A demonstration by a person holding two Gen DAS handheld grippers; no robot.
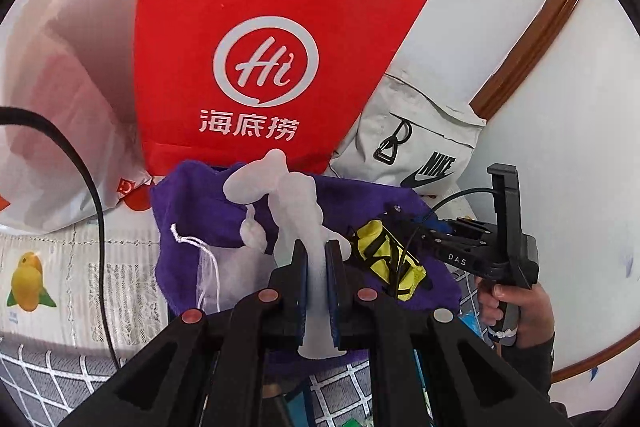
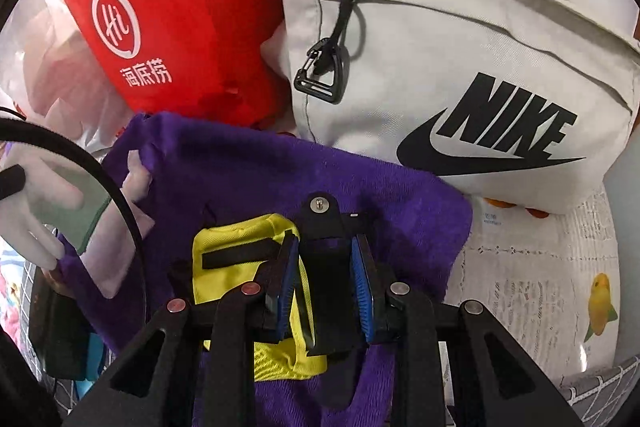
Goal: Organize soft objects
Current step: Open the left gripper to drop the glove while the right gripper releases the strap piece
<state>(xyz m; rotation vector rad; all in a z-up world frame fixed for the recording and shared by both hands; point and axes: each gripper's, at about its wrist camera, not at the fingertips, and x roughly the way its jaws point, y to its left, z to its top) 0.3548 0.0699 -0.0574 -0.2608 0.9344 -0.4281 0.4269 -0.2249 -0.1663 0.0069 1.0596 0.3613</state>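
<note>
My left gripper (image 1: 317, 255) is shut on a white translucent plastic bag (image 1: 294, 203) and holds it above a purple towel (image 1: 192, 211). A white mesh drawstring pouch (image 1: 224, 275) lies on the towel's left part. My right gripper (image 2: 325, 255) is shut on a black strap piece (image 2: 326, 267) of a yellow and black pouch (image 2: 236, 235), which rests on the purple towel (image 2: 248, 171). In the left wrist view the right gripper (image 1: 404, 227) sits over the yellow pouch (image 1: 380, 247) at the towel's right side.
A red paper bag (image 1: 256, 39) stands behind the towel, with a white plastic bag (image 1: 60, 115) to its left. A grey Nike bag (image 2: 460, 59) leans at the back right. A fruit-print cloth (image 2: 540, 267) covers the surface. A black cable (image 1: 92, 195) hangs at left.
</note>
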